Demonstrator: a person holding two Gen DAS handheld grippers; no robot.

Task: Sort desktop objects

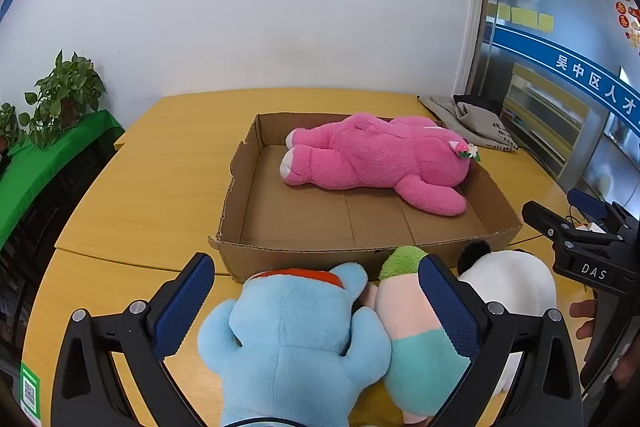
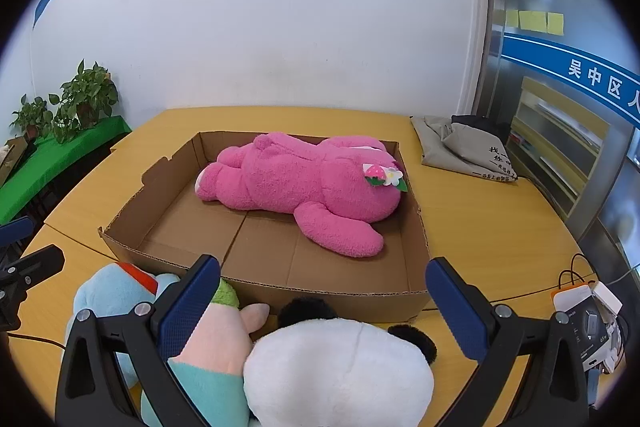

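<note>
A pink plush bear [image 1: 372, 157] [image 2: 296, 183] lies face down in a shallow cardboard box [image 1: 304, 255] [image 2: 344, 297] on the yellow table. Three plush toys lie in front of the box: a light blue one [image 1: 292, 343] [image 2: 108, 291], a pink-and-teal one with a green top [image 1: 412, 331] [image 2: 212, 347], and a white panda [image 1: 516, 279] [image 2: 340, 367]. My left gripper [image 1: 316, 307] is open over the blue and pink-teal toys. My right gripper [image 2: 324, 307] [image 1: 580, 239] is open over the panda.
A grey cloth bag [image 2: 468, 151] [image 1: 472, 123] lies at the table's far right. Small boxes and cables [image 2: 588, 315] sit at the right edge. Potted plants [image 1: 68, 95] stand on a green shelf to the left. A wall is behind the table.
</note>
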